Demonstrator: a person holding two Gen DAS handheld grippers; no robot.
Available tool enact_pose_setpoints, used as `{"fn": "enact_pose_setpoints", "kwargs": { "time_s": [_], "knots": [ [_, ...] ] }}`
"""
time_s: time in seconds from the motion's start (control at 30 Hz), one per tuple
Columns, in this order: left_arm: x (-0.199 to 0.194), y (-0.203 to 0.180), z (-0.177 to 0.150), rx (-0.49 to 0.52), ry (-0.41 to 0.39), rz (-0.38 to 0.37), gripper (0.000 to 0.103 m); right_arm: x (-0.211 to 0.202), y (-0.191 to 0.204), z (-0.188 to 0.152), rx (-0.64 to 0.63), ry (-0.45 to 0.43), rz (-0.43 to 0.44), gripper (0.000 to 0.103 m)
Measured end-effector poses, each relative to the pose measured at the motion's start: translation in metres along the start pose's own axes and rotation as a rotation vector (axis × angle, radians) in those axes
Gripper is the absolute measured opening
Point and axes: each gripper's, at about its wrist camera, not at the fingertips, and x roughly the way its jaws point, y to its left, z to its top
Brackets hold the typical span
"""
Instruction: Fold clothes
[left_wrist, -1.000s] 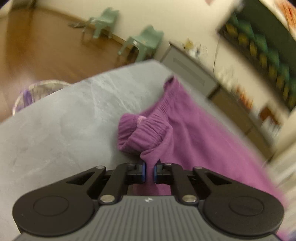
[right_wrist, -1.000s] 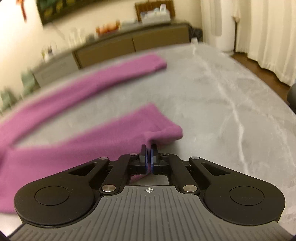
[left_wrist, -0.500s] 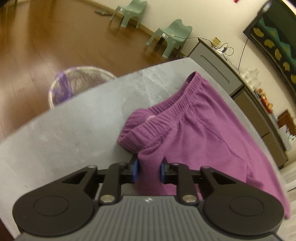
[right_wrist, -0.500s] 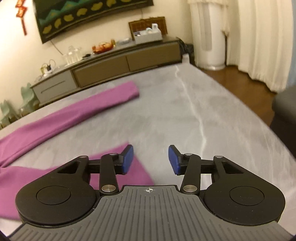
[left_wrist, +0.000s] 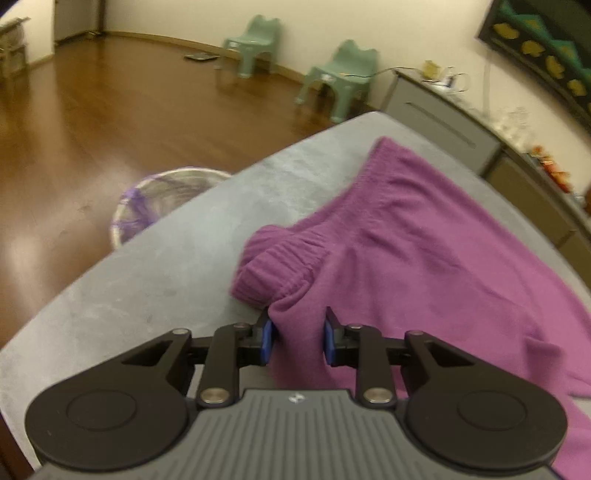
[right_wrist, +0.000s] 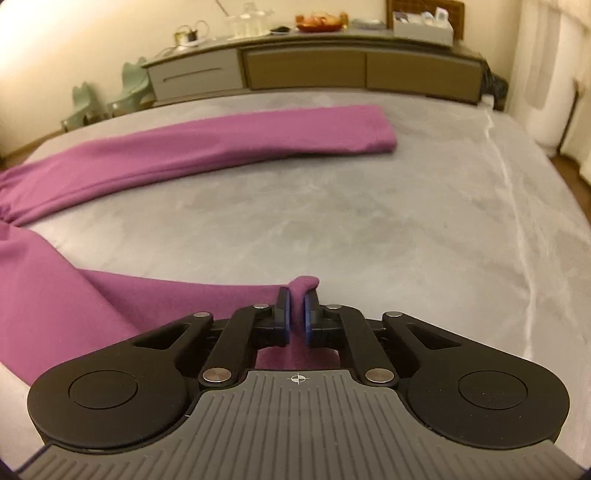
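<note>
Broadly, the grey marbled table (right_wrist: 369, 221) filled both views, and across it lay the pair of soft purple knit trousers (left_wrist: 424, 240), spread out rather than stacked: the ribbed elastic waistband (left_wrist: 280, 258) sat bunched and partly rolled over near one table edge, the far leg (right_wrist: 221, 144) ran long and flat toward the other end, and the near leg (right_wrist: 155, 299) lay close under the right tool. Beyond the table edge stood a round woven basket with purple trim (left_wrist: 155, 206) on the wooden floor, two pale green plastic chairs (left_wrist: 332, 77) by the wall, and a long low grey-and-brown sideboard (right_wrist: 314, 70). The left gripper (left_wrist: 297, 338) sat low at the waistband corner with its jaws moderately apart, a fold of cloth lying between the blue pads but not visibly squeezed. The right gripper (right_wrist: 295, 321) had its jaws drawn nearly together on the hem end of the near leg, a small hump of fabric pushed up between them. The cloth looked light, limp and a little stretchy, so it would probably sag and drag on the table, not hold a crease by itself; the thicker waistband and leg hems seemed the firmest places to grip, through both layers, to keep edges aligned.
</note>
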Motion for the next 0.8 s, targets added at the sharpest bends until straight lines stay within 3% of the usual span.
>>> {"fn": "enact_pose_setpoints", "kwargs": {
  "time_s": [0.1, 0.23, 0.3, 0.33, 0.37, 0.47, 0.53, 0.57, 0.7, 0.8],
  "knots": [
    [-0.003, -0.005, -0.001, 0.025, -0.005, 0.024, 0.024, -0.006, -0.013, 0.010, 0.053, -0.065, -0.127, 0.002],
    [-0.007, -0.011, -0.003, 0.057, -0.012, 0.055, 0.027, 0.005, -0.024, 0.009, 0.086, -0.058, -0.210, 0.005],
    [-0.009, -0.014, -0.004, 0.074, -0.016, 0.071, 0.027, 0.009, -0.024, 0.006, 0.080, -0.050, -0.261, 0.021],
    [-0.011, -0.016, -0.005, 0.082, -0.018, 0.079, 0.028, 0.002, -0.022, 0.008, 0.067, -0.076, -0.289, 0.042],
    [-0.012, -0.017, -0.005, 0.090, -0.019, 0.086, 0.029, -0.006, -0.020, 0.009, 0.055, -0.102, -0.318, 0.051],
    [-0.044, -0.027, -0.011, 0.110, -0.112, 0.099, 0.031, -0.031, -0.010, 0.014, 0.018, -0.190, -0.387, 0.052],
    [-0.057, -0.040, -0.016, 0.148, -0.157, 0.094, 0.030, -0.054, 0.007, 0.016, 0.005, -0.263, -0.314, 0.053],
    [-0.062, -0.048, -0.020, 0.170, -0.176, 0.090, 0.030, -0.059, 0.020, 0.014, -0.010, -0.268, -0.230, 0.053],
    [-0.081, -0.078, -0.033, 0.261, -0.250, 0.075, 0.031, -0.053, 0.090, -0.001, -0.154, -0.183, 0.129, 0.056],
    [-0.082, -0.090, -0.040, 0.289, -0.231, 0.027, 0.027, -0.035, 0.141, -0.015, -0.312, -0.105, 0.239, 0.060]
  ]
}}
